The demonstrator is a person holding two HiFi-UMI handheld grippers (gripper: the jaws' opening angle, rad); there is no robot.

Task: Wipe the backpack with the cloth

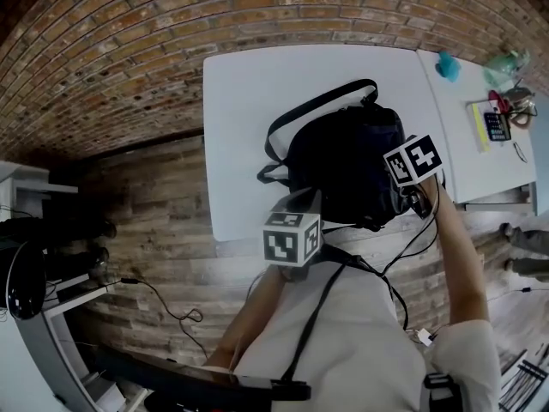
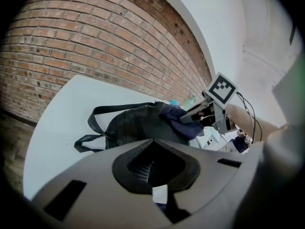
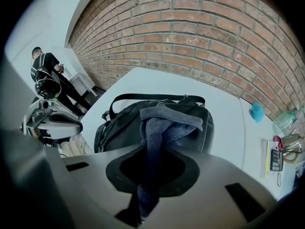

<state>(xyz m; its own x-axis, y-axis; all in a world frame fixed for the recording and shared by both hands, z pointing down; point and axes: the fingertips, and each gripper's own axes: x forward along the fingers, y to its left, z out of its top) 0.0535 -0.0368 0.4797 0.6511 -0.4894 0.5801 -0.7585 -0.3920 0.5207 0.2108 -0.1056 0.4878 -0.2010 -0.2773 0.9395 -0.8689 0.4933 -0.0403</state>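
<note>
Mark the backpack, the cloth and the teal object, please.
backpack [image 1: 343, 166], head view, middle of black body
cloth [image 3: 164, 123], right gripper view, fold draped over the backpack
teal object [image 1: 447, 65], head view, its centre

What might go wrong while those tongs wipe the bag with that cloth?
The backpack sits at the table's near edge; a push from the right tongs might slide it off. The cloth hangs bunched from them and could slip out or snag a strap.

The backpack [image 1: 343, 166] is black woven fabric with a faint sheen. Draped on it, the cloth [image 3: 164, 123] looks soft, nappy and blue-grey. Under it the table [image 1: 257, 101] is smooth matt white. Behind it stands a rough red brick wall [image 1: 129, 41], and below it lies a grainy wooden floor [image 1: 163, 213].
</note>
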